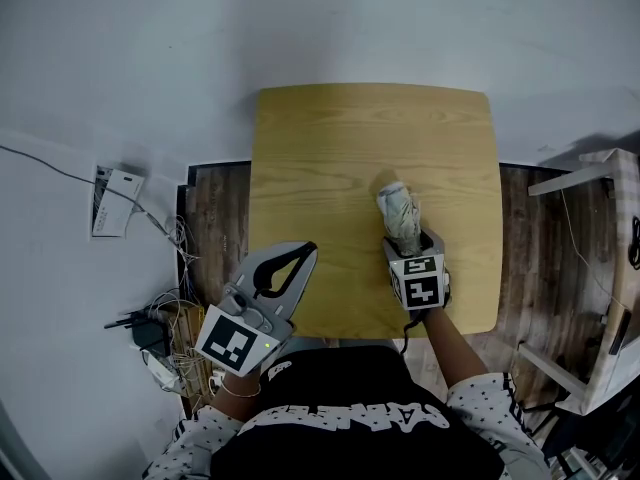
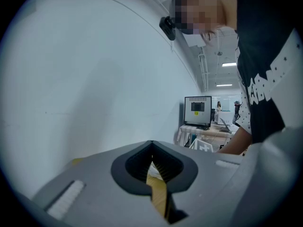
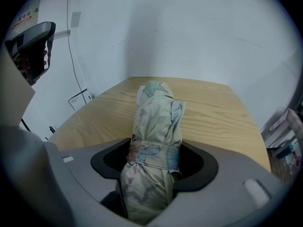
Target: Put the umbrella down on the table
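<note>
Person: is leaning over the near edge of the table, with black shirt and dotted sleeves showing at the bottom of the head view.
Left gripper [image 1: 300,257]: is hovering by the table's near left corner, its jaws pressing together on nothing; a sliver of tabletop is showing through the gap behind the tips.
Right gripper [image 1: 412,241]: is clamping both jaws around the umbrella at its strapped band, over the near right part of the table.
Umbrella [image 1: 399,211]: folded and pale-printed, it is pointing away from the person over the tabletop; whether it is touching the wood cannot be told.
Table [image 1: 340,148]: light wood, it is spreading out bare beyond the umbrella.
Wall box [image 1: 115,201]: is sitting far left, with cables trailing from it.
</note>
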